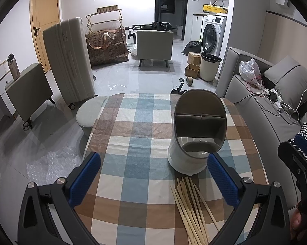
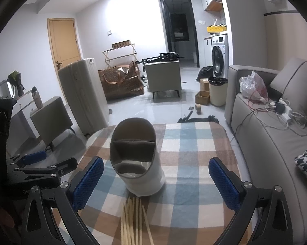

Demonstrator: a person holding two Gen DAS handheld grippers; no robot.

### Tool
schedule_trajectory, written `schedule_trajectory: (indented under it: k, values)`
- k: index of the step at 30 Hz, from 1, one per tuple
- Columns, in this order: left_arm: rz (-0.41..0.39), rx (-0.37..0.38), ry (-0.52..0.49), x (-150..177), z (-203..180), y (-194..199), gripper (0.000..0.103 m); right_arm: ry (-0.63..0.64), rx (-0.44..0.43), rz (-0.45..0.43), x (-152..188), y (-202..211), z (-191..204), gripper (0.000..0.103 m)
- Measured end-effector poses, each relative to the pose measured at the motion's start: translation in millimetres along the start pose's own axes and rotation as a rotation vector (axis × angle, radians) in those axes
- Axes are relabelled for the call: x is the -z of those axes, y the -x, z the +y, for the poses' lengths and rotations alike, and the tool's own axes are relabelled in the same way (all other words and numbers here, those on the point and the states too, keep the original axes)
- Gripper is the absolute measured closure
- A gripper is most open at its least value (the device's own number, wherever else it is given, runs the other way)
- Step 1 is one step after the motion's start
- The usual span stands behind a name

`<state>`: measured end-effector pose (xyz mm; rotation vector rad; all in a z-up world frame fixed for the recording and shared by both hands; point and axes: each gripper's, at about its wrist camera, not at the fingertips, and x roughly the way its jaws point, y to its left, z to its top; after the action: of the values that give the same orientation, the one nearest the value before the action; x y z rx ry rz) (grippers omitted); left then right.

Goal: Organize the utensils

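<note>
A white utensil holder (image 1: 189,153) with a slanted open mouth and grey inner dividers stands on the checked tablecloth (image 1: 133,134). Several wooden chopsticks (image 1: 191,208) lie in a loose bundle just in front of it. My left gripper (image 1: 154,176) hovers open above the near table, its blue pads wide apart, with the chopsticks near its right finger. In the right wrist view the holder (image 2: 142,175) and the chopsticks (image 2: 133,220) sit between the fingers of my right gripper (image 2: 155,180), which is open and holds nothing. The other gripper (image 2: 35,163) shows at the left.
A grey sofa (image 1: 265,122) with cables and a plastic bag runs along the table's right side. A round stool (image 1: 88,112) sits at the far left corner. On the floor beyond are a suitcase (image 1: 70,61), a bin (image 1: 210,66), boxes and bubble wrap (image 1: 51,167).
</note>
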<state>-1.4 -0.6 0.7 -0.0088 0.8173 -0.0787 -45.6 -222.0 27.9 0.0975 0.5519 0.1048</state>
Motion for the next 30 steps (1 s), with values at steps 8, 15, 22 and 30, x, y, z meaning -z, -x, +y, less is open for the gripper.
schedule_trajectory:
  k: [8,15,22,30]
  values:
    - [0.038,0.024,0.0,3.0,1.4,-8.4,0.001,0.002,-0.016,0.007,3.1,-2.5,1.0,0.0]
    - [0.292,0.123,0.124,32.1,20.8,-60.1,0.002,-0.026,0.025,0.091,8.4,-20.4,-5.9,0.003]
    - [0.536,0.136,0.128,81.4,8.7,-119.2,0.033,-0.064,0.06,0.194,16.3,-38.0,-18.0,0.01]
    - [0.603,0.16,0.176,89.5,-2.7,-128.4,0.043,-0.097,0.032,0.277,23.4,-52.1,-22.8,0.011]
